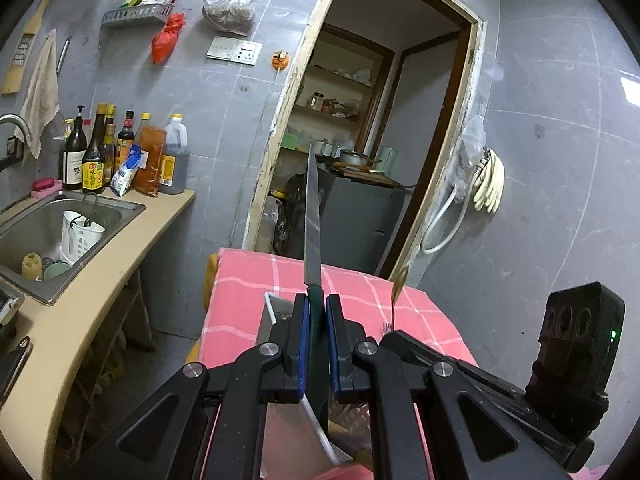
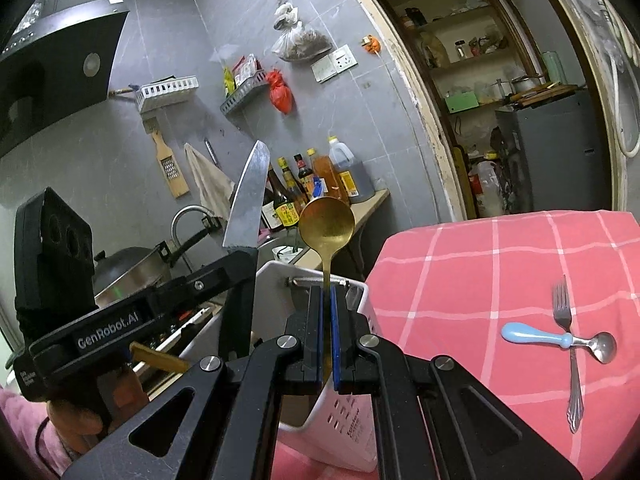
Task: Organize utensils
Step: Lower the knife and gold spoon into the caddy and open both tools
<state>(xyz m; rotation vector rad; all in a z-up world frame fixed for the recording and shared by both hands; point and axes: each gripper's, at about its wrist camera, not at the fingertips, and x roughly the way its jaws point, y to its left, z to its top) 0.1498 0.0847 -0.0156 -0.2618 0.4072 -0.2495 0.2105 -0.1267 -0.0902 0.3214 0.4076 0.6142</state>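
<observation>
My left gripper (image 1: 317,314) is shut on the dark handle of a kitchen knife (image 1: 312,216), whose blade points up and away. Just beneath it is a white slotted utensil holder (image 1: 269,307) on the pink checked tablecloth (image 1: 244,292). My right gripper (image 2: 327,300) is shut on the thin handle of a gold spoon (image 2: 326,222), bowl upward, directly over the same utensil holder (image 2: 354,428). In the right wrist view the left gripper (image 2: 244,254) and knife (image 2: 248,200) stand to the left. A steel fork (image 2: 566,344) and a blue-handled spoon (image 2: 532,336) lie crossed on the tablecloth (image 2: 480,264).
Left of the table runs a counter with a steel sink (image 1: 120,208), a white basket (image 1: 80,236) in it and several sauce bottles (image 1: 120,152). A wok (image 2: 128,272) sits under the range hood (image 2: 60,76). An open doorway (image 1: 380,140) leads to shelves behind the table.
</observation>
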